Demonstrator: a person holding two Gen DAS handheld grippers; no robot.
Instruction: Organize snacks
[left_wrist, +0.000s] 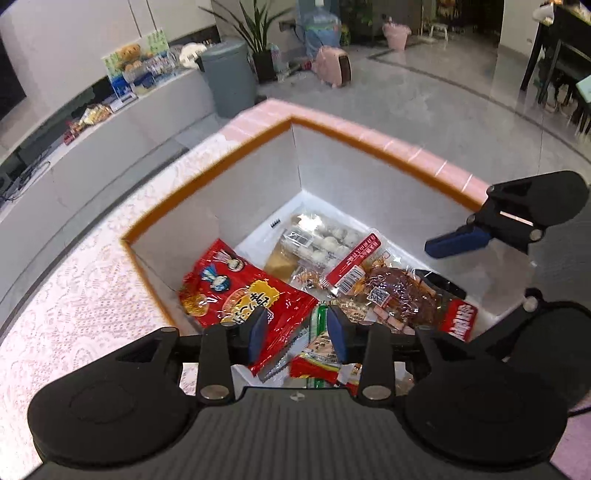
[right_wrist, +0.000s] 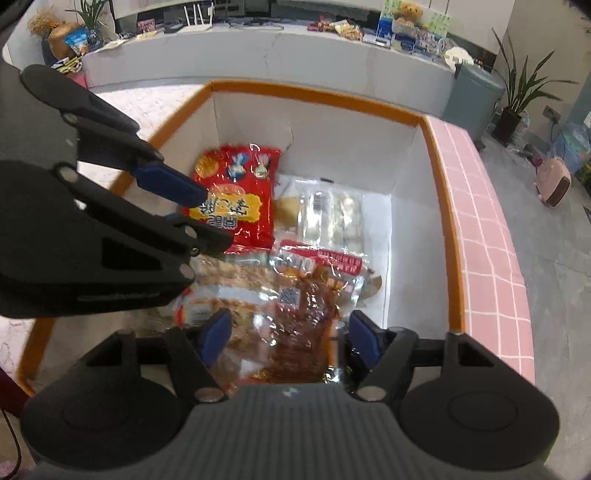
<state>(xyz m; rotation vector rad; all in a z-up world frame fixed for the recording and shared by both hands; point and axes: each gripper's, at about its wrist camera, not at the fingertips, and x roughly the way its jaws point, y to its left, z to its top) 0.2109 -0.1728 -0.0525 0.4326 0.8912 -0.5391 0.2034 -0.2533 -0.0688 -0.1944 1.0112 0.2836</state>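
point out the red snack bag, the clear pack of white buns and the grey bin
red snack bag (right_wrist: 236, 206): right wrist view, on its yellow label.
clear pack of white buns (left_wrist: 325, 240): left wrist view, on the buns in its middle.
grey bin (left_wrist: 229, 77): left wrist view, on its front wall.

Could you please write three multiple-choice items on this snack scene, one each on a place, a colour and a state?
1. Where does the big red snack bag lie?
A. inside the box
B. on the floor
C. on the grey bin

2. What colour is the box rim?
A. green
B. orange
C. black

3. How does the right claw stand?
A. shut on the red bag
B. shut with nothing in it
C. open above the clear packet of brown snack

Answers: 1 A, it rests on the box floor beside the other packets; 2 B, an orange band tops the white walls; 3 C, its blue pads stand wide apart.
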